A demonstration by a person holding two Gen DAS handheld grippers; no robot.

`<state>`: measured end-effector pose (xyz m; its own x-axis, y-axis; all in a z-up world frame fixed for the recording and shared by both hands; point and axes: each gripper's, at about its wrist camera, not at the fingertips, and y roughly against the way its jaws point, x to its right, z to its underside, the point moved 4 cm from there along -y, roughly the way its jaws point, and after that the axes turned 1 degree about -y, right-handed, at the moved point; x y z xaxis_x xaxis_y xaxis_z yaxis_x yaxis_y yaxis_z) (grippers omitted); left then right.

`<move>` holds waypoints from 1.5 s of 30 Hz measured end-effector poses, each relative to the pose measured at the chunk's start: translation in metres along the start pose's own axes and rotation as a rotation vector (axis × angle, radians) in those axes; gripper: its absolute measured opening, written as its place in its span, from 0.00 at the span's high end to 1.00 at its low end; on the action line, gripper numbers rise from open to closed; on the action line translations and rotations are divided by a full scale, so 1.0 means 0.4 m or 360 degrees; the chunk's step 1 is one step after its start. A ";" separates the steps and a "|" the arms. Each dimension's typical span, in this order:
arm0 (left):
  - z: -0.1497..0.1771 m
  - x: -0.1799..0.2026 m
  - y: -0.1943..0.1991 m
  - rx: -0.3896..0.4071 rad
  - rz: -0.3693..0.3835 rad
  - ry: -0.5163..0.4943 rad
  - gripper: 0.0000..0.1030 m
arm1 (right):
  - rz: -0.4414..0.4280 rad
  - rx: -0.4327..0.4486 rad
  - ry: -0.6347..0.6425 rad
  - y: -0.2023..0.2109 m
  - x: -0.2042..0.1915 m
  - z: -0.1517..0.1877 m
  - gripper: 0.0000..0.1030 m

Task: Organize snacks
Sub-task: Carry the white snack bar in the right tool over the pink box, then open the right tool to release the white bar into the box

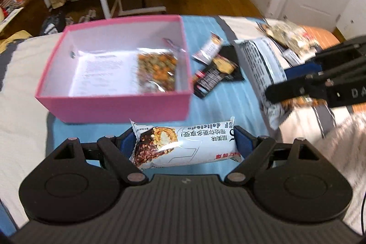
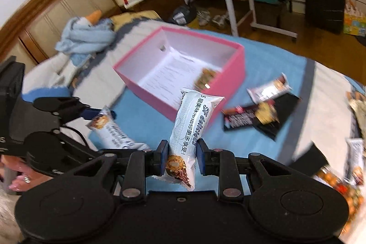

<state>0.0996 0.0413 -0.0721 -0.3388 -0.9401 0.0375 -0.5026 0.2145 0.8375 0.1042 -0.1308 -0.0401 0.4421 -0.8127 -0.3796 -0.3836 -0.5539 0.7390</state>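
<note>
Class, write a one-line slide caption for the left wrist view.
Left gripper holds a white snack bar crosswise before the pink box.

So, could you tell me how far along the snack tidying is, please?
Done: one nut packet lies in the pink box. In hand: the left claw and right claw each grip a white snack bar. Left: the dark packets on the blue sheet.

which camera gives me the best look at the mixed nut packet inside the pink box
The left wrist view: the mixed nut packet lies fully visible in the pink box. The right wrist view shows only its edge behind the box wall.
</note>
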 end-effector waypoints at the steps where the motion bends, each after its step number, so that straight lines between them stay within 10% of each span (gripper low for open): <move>1: -0.010 -0.019 -0.007 0.0022 0.0003 0.0012 0.17 | 0.0001 0.0011 0.0010 -0.013 -0.006 -0.015 0.70; 15: -0.205 -0.291 -0.219 0.0088 -0.0090 0.0347 0.17 | 0.0138 -0.0005 0.0184 -0.305 0.004 -0.226 0.70; 28: -0.222 -0.427 -0.444 -0.0016 -0.0139 0.0426 0.15 | 0.0256 -0.0140 0.0248 -0.520 0.032 -0.240 0.69; 45: -0.214 -0.365 -0.311 0.0155 -0.0277 0.0290 0.12 | 0.0251 0.0094 0.0125 -0.292 0.054 -0.260 0.52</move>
<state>0.2797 0.1292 -0.1349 -0.0961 -0.9954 0.0027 -0.6181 0.0617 0.7837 0.2427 -0.0649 -0.0767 0.4340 -0.8748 -0.2152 -0.4989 -0.4322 0.7512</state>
